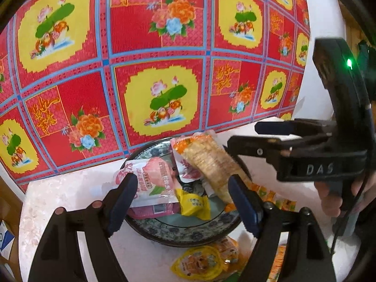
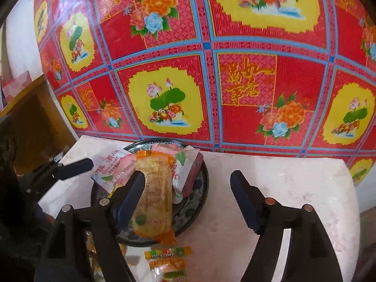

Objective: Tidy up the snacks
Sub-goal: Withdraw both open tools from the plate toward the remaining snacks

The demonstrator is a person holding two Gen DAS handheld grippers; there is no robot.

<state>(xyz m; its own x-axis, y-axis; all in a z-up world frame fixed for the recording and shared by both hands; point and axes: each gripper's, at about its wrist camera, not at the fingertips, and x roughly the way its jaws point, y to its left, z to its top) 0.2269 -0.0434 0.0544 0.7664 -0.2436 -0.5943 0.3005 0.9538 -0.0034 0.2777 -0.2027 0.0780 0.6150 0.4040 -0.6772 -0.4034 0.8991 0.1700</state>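
Several snack packets fill the dark patterned plate (image 1: 188, 232) on the pale table (image 1: 70, 195): a long orange cracker pack (image 2: 154, 197) lies across a pink peach pouch (image 1: 150, 183) and a small yellow packet (image 1: 195, 203). Both grippers hang over the plate with fingers spread and empty, left gripper (image 1: 182, 203) and right gripper (image 2: 188, 197). Loose sweets (image 2: 169, 262) and a yellow jelly cup (image 1: 199, 263) lie on the table just beside the plate's near rim. Behind it hangs a red floral cloth (image 1: 141, 47).
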